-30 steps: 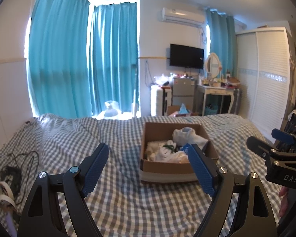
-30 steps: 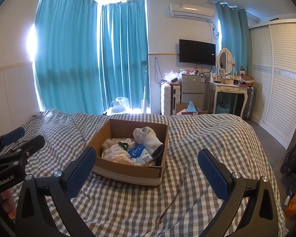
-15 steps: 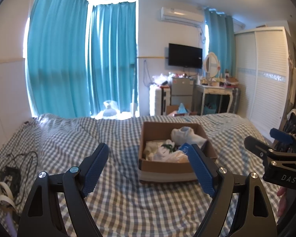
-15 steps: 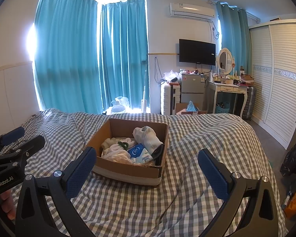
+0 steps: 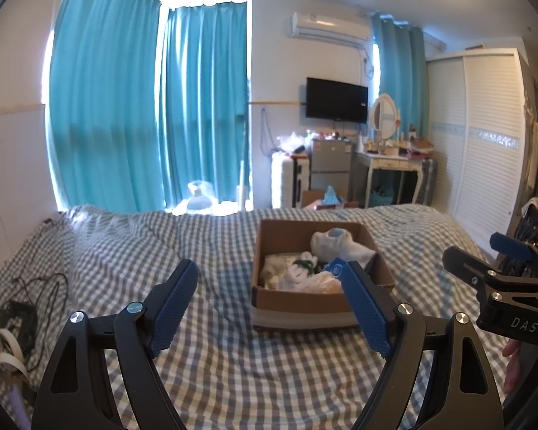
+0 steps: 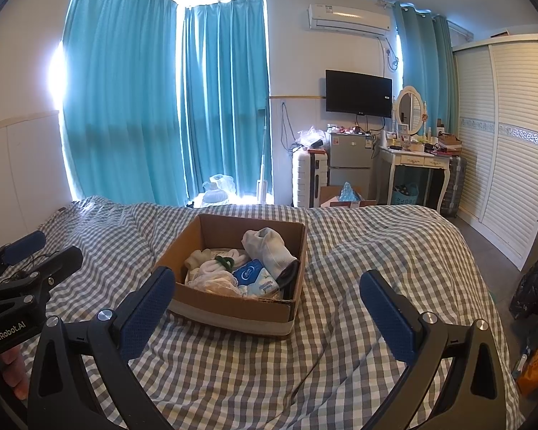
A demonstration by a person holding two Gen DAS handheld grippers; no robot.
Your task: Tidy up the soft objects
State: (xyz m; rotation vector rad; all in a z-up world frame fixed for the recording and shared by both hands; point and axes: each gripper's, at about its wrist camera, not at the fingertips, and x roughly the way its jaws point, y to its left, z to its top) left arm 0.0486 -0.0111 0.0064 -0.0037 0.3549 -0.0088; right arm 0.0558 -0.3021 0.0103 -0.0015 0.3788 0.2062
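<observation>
A brown cardboard box (image 5: 297,306) (image 6: 233,310) sits on the checked bed. It holds soft things: a grey-white sock (image 5: 335,245) (image 6: 269,247), white cloth (image 5: 305,279) (image 6: 211,268), a small green item (image 6: 223,261) and a blue tissue pack (image 6: 251,275). My left gripper (image 5: 270,285) is open and empty, held above the bed just short of the box. My right gripper (image 6: 265,288) is open and empty, also in front of the box. Each gripper shows at the edge of the other's view.
The bed has a grey checked cover (image 6: 358,251). Black cables and tape rolls (image 5: 10,322) lie at its left edge. Beyond the bed stand teal curtains, a small fridge (image 6: 348,165), a dressing table (image 6: 416,165) and a white wardrobe (image 6: 509,136).
The left wrist view has shifted slightly, so the box sits a little further left in it. The right gripper has not visibly moved. Both stay open.
</observation>
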